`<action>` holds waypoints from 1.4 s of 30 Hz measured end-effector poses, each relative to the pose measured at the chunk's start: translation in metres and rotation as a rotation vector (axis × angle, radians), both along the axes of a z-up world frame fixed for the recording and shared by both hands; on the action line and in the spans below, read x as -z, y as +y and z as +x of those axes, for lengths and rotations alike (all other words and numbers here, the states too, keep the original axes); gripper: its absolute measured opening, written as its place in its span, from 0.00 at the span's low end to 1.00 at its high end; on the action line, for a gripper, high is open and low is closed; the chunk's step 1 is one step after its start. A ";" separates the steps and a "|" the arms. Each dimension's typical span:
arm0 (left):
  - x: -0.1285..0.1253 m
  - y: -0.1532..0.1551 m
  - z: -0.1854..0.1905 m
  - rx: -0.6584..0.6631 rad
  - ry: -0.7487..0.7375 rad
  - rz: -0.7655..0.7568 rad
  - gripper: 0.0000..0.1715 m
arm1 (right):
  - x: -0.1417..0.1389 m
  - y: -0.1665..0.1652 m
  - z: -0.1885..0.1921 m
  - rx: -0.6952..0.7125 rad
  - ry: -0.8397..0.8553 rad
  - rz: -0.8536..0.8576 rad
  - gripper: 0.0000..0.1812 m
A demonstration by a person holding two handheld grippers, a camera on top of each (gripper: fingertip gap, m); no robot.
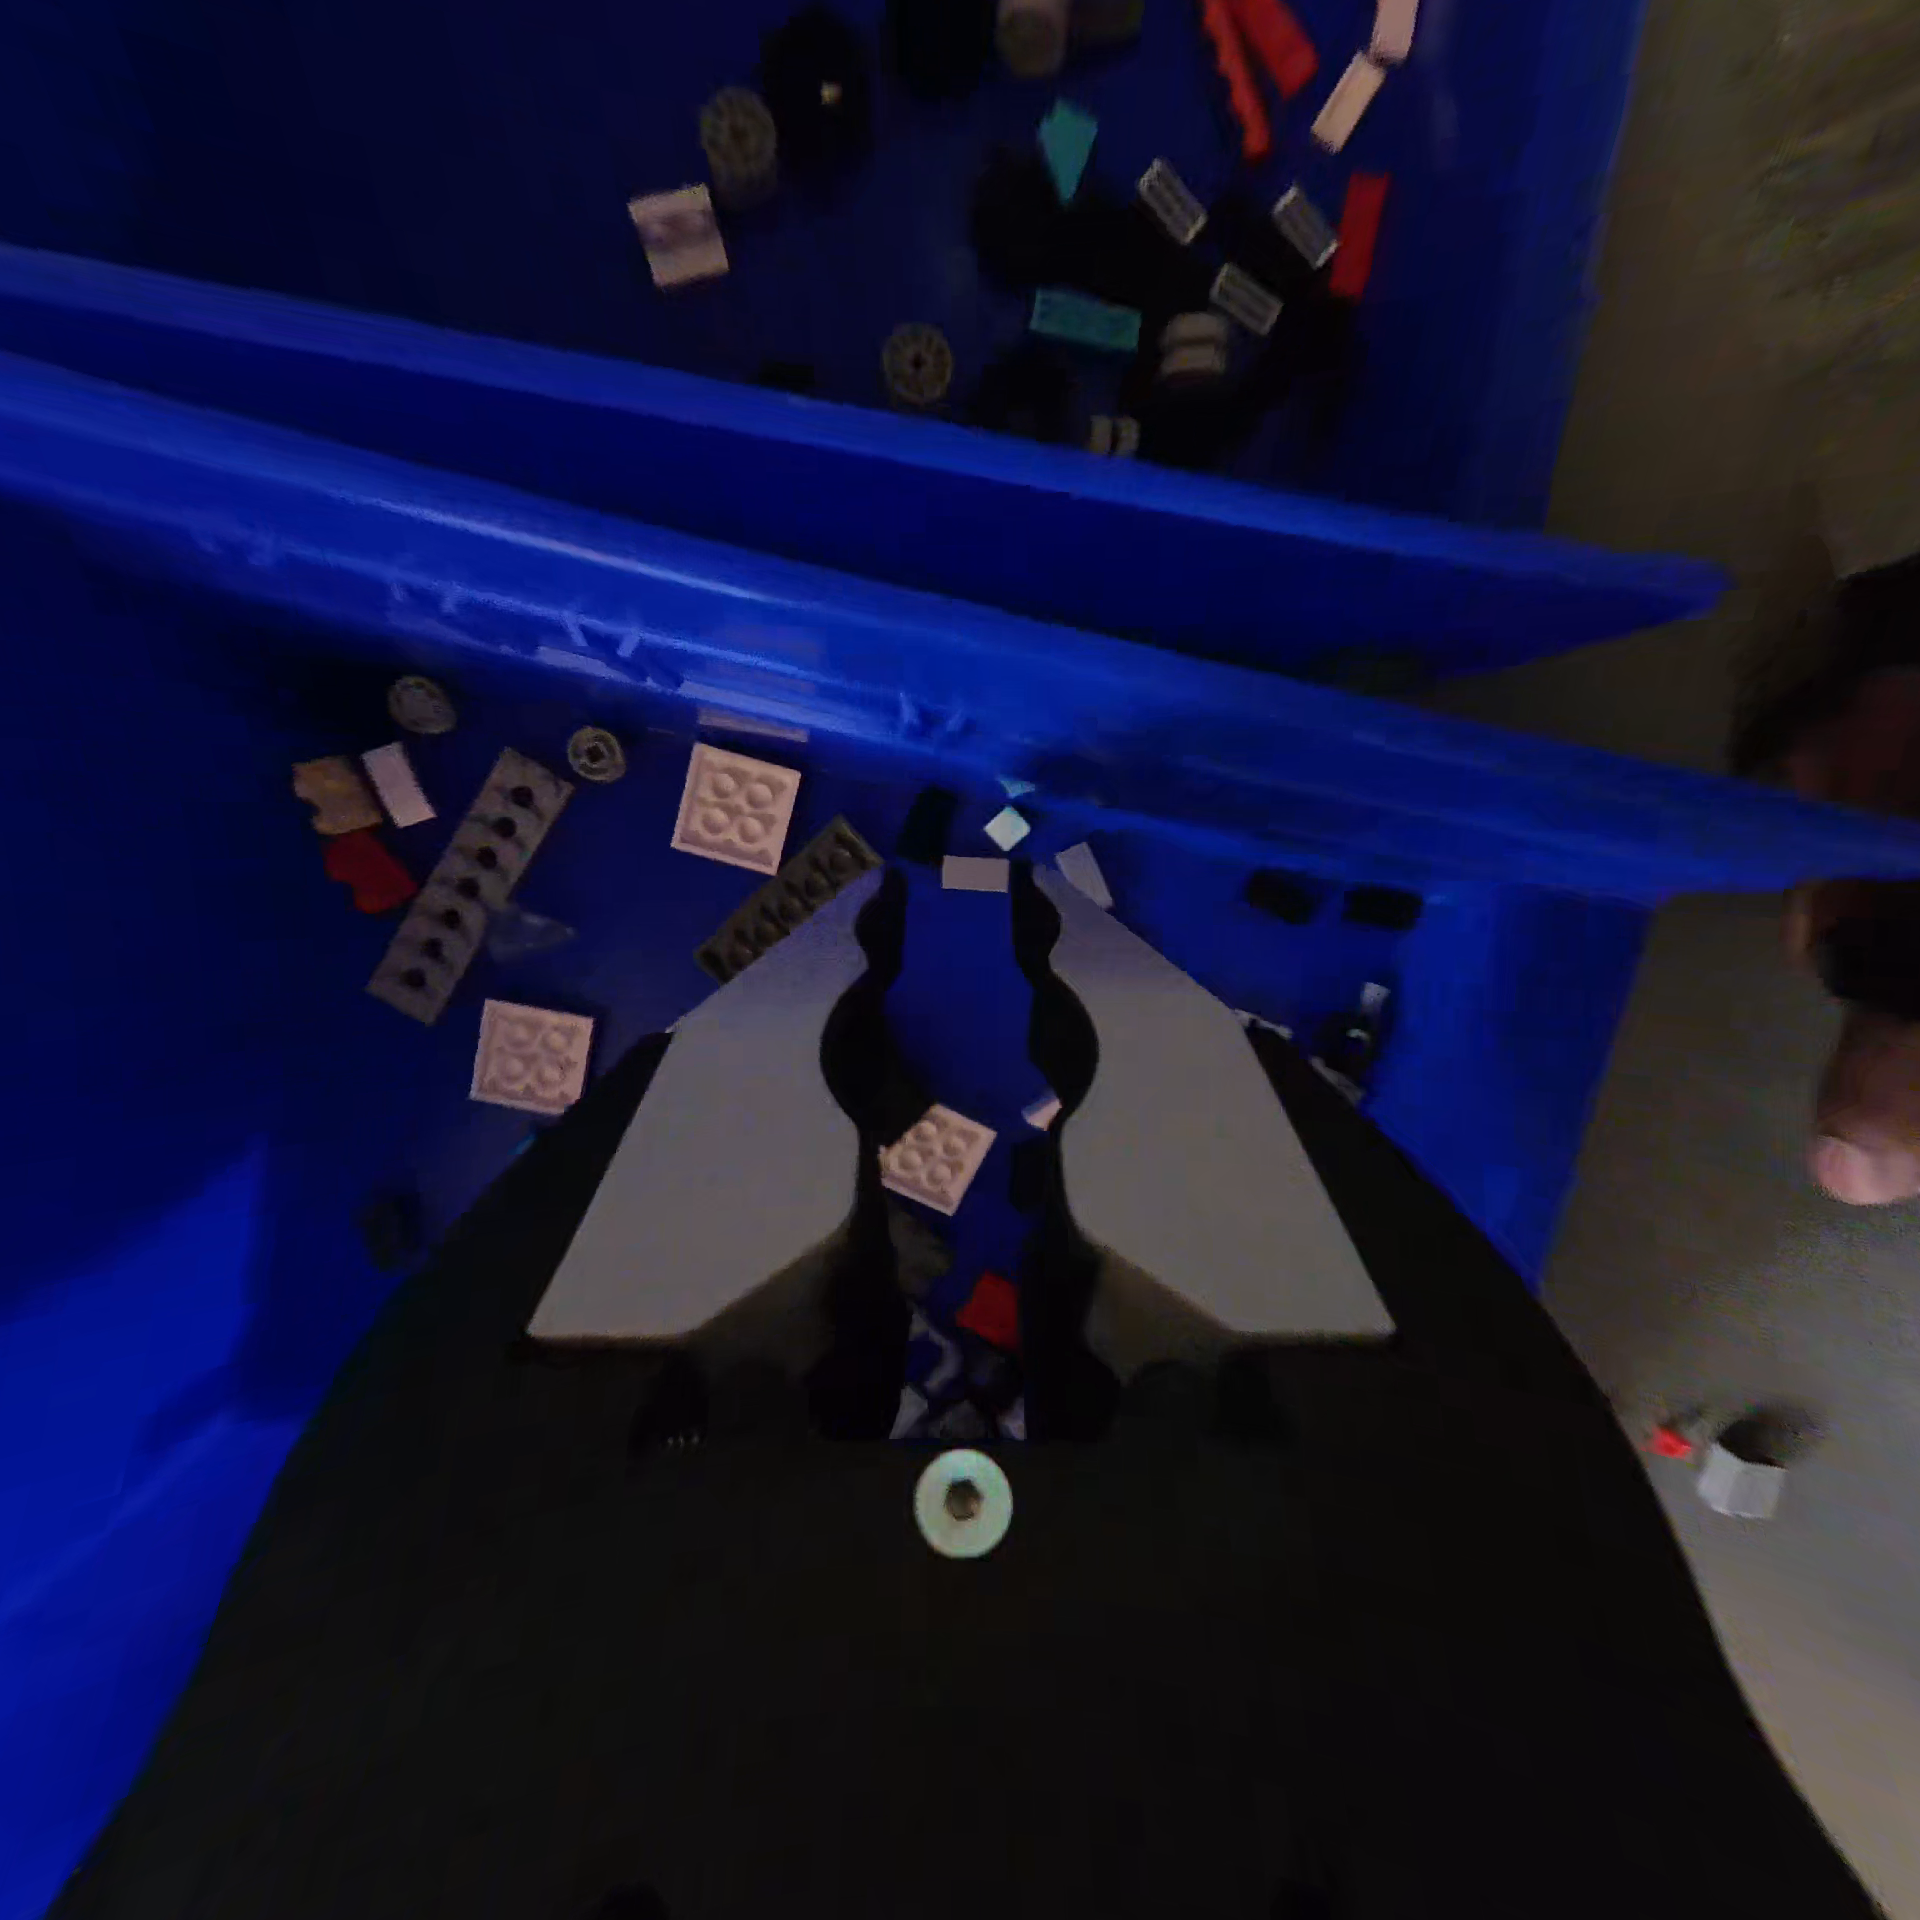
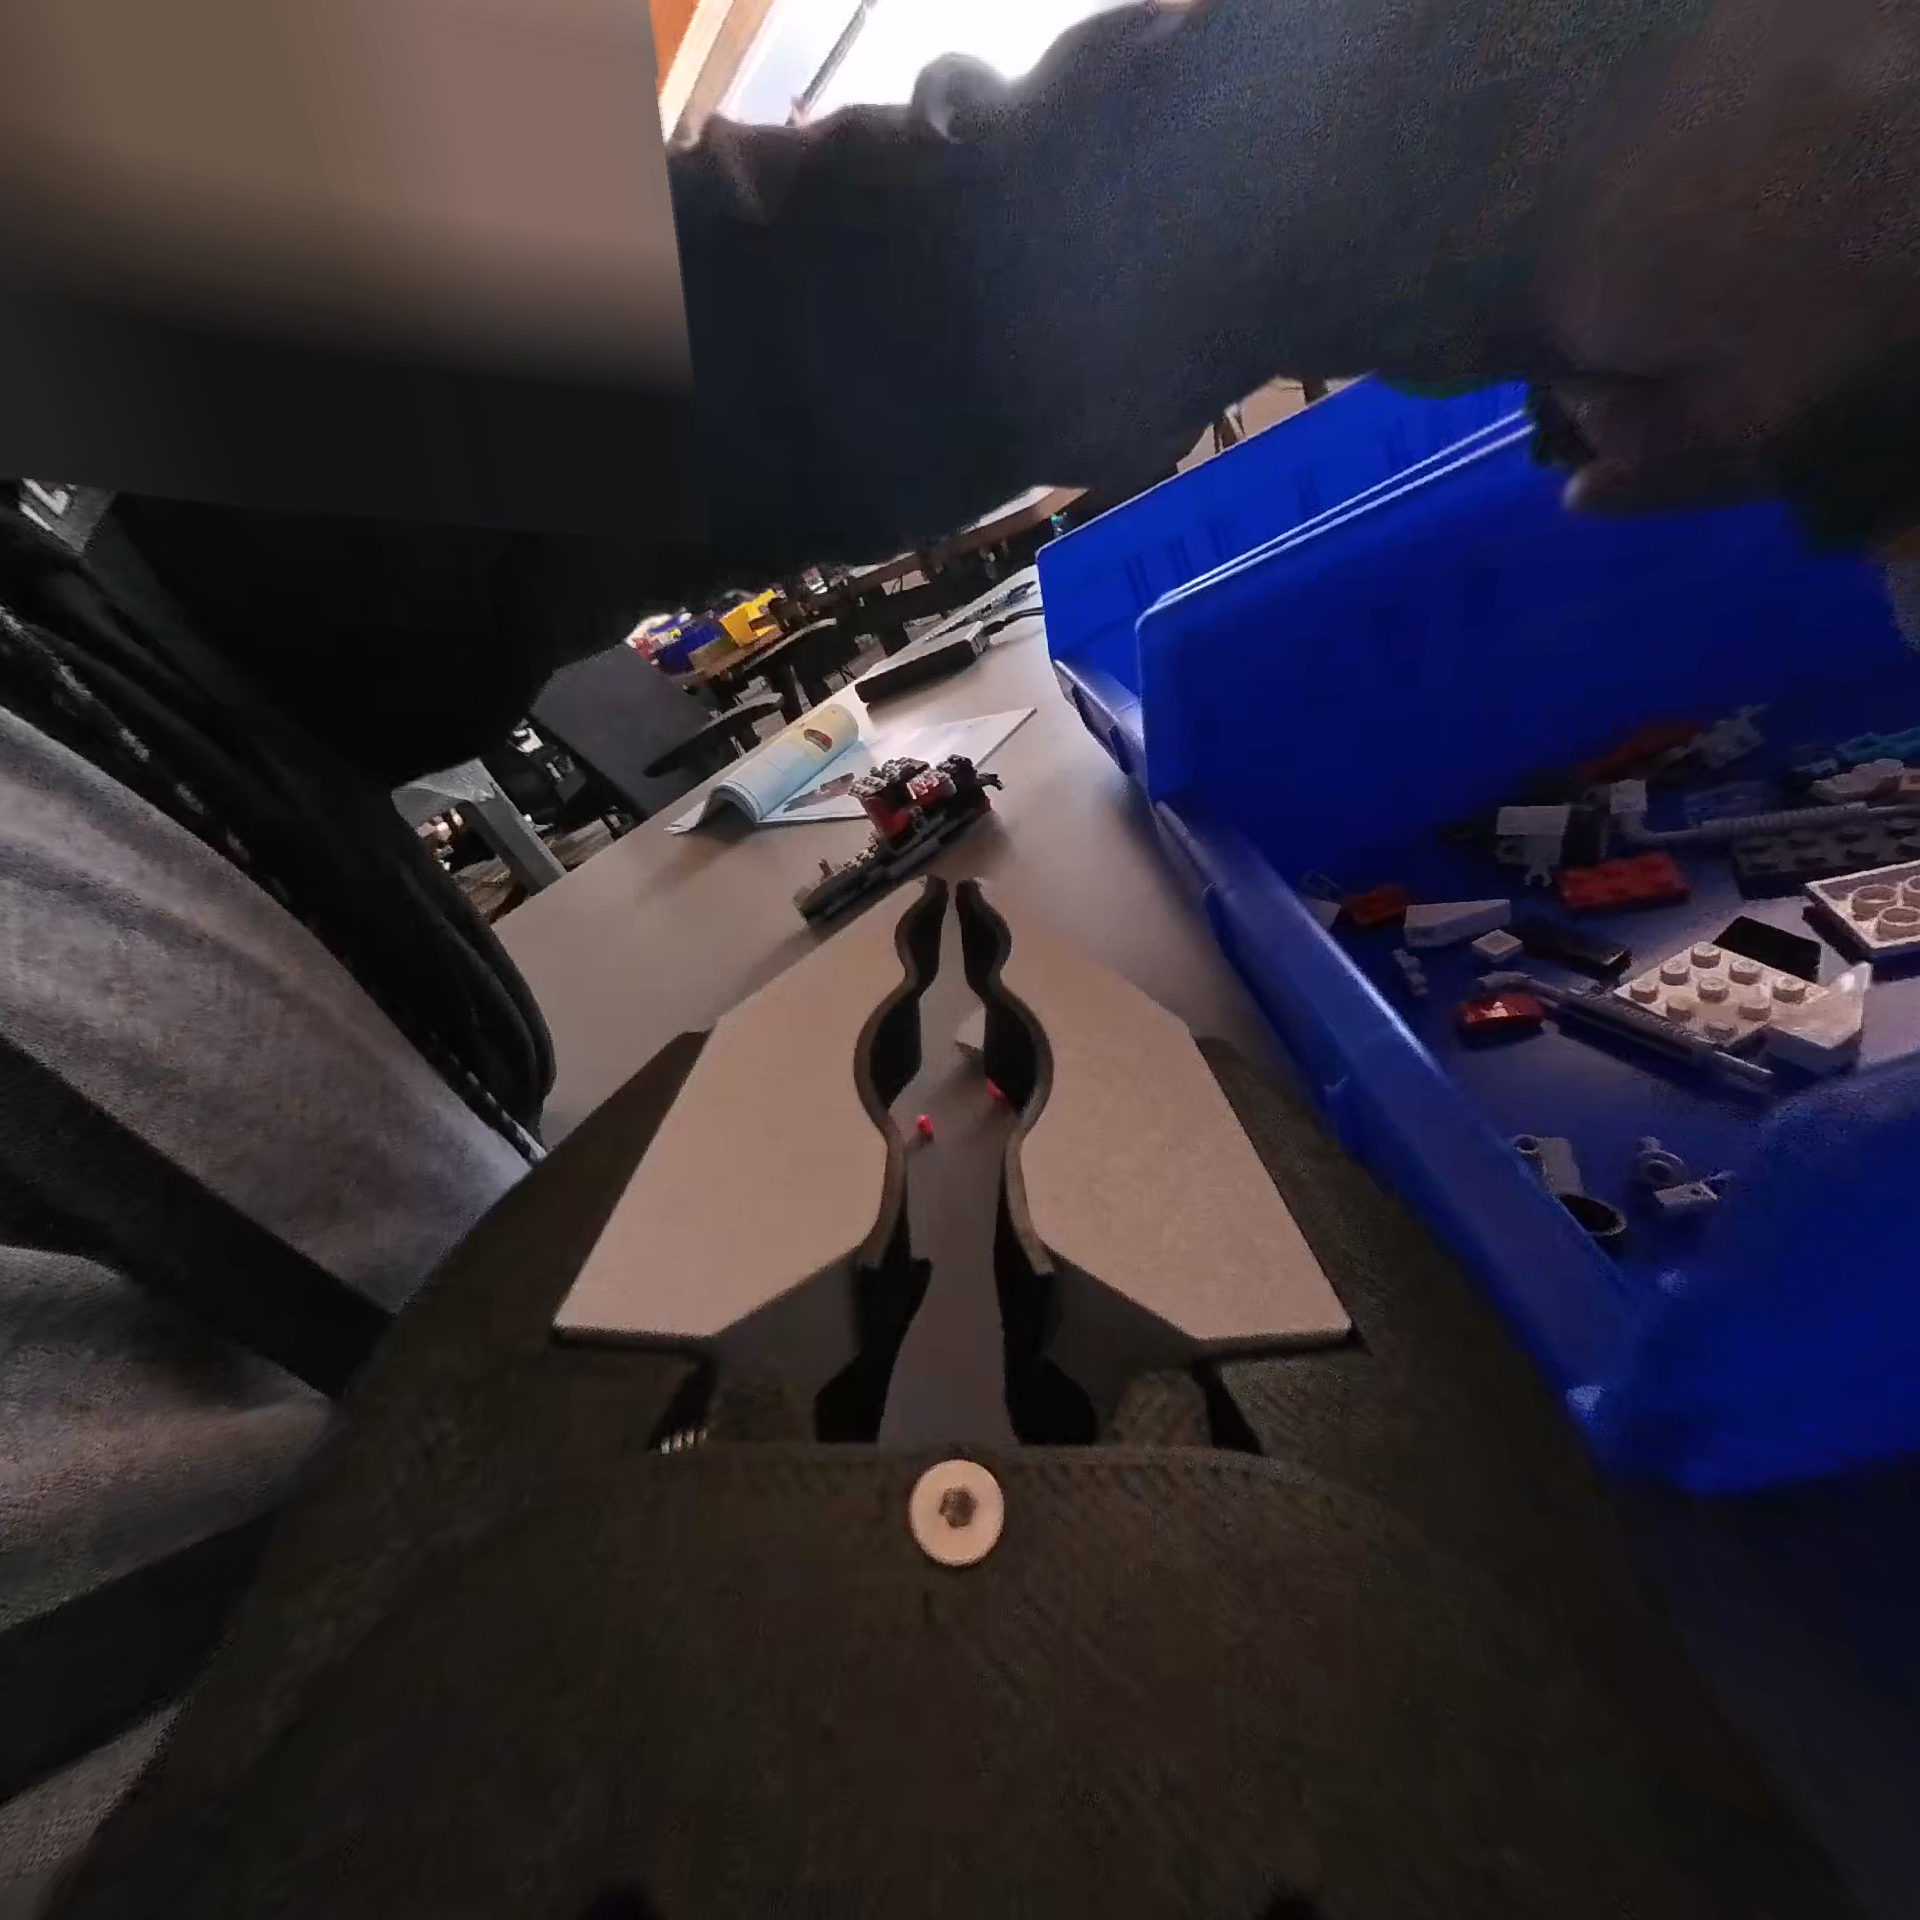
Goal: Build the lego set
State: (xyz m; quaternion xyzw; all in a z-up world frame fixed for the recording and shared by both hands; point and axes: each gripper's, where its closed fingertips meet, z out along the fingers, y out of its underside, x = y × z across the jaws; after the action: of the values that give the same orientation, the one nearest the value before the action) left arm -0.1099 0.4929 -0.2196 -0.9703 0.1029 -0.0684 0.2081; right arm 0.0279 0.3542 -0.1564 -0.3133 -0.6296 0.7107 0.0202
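The left gripper (image 1: 956,883) hangs over a blue bin (image 1: 727,665) of loose lego pieces, its jaws spread with nothing between them. Seen through the gap, nearest the camera, lie a small red piece (image 1: 989,1307) and a white square plate (image 1: 937,1156). Just past the fingertips sits a small white tile (image 1: 975,873). To the left lie two more white square plates (image 1: 532,1055), a dark studded plate (image 1: 790,909) and a long grey plate with holes (image 1: 473,883). Beyond the bin's rim, a second blue bin (image 1: 1039,499) holds grey wheels, black, red, teal and white pieces.

The right gripper (image 2: 954,885) rests low over a grey table (image 2: 665,925), jaws nearly pressed together at the tips and empty. Two tiny red pieces (image 2: 922,1125) lie on the table between its fingers. Just beyond the tips stands the partly built lego model (image 2: 902,821), dark with red parts. Behind it lies an open instruction booklet (image 2: 821,764). To the right stand the blue bins (image 2: 1351,997), side by side.
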 end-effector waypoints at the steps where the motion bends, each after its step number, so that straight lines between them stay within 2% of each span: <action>1: 0.007 0.001 -0.001 0.013 0.010 -0.013 0.12 | 0.000 0.000 0.000 -0.004 -0.002 -0.005 0.01; 6: 0.027 0.010 0.000 0.054 0.053 -0.034 0.12 | 0.000 -0.001 0.002 -0.027 -0.011 -0.017 0.02; 10: 0.040 0.013 -0.007 0.065 0.133 -0.060 0.07 | -0.001 0.000 0.002 -0.027 -0.011 -0.026 0.02; 16: 0.034 0.010 -0.006 0.058 0.140 -0.045 0.06 | -0.001 0.001 0.001 -0.025 -0.013 -0.026 0.02; 18: 0.015 0.008 -0.006 0.007 0.117 0.004 0.05 | -0.002 0.001 0.001 -0.023 -0.011 -0.028 0.02; 22: -0.049 -0.014 0.002 -0.137 0.039 0.163 0.05 | -0.002 0.002 0.001 -0.020 -0.014 -0.032 0.02; 25: -0.095 -0.057 0.016 -0.260 -0.023 0.280 0.05 | 0.000 0.001 0.000 -0.023 -0.023 -0.026 0.02; 28: -0.115 -0.117 0.033 -0.402 -0.032 0.350 0.05 | 0.002 -0.001 -0.001 -0.028 -0.039 -0.011 0.01; 31: -0.104 -0.178 0.051 -0.587 -0.055 0.377 0.05 | 0.007 -0.004 -0.003 -0.032 -0.060 0.014 0.01; 34: -0.073 -0.220 0.075 -0.760 -0.131 0.398 0.05 | 0.011 -0.009 -0.005 -0.036 -0.073 0.038 0.01; 38: -0.030 -0.249 0.097 -0.895 -0.187 0.403 0.05 | 0.017 -0.016 -0.009 -0.034 -0.092 0.078 0.01; 42: -0.003 -0.263 0.106 -0.928 -0.157 0.362 0.05 | 0.021 -0.019 -0.012 -0.023 -0.105 0.111 0.01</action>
State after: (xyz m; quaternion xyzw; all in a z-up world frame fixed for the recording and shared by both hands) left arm -0.0034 0.2300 -0.2166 -0.8540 -0.3449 -0.0223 0.3888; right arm 0.0162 0.3355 -0.1778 -0.3413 -0.6716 0.6576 -0.0035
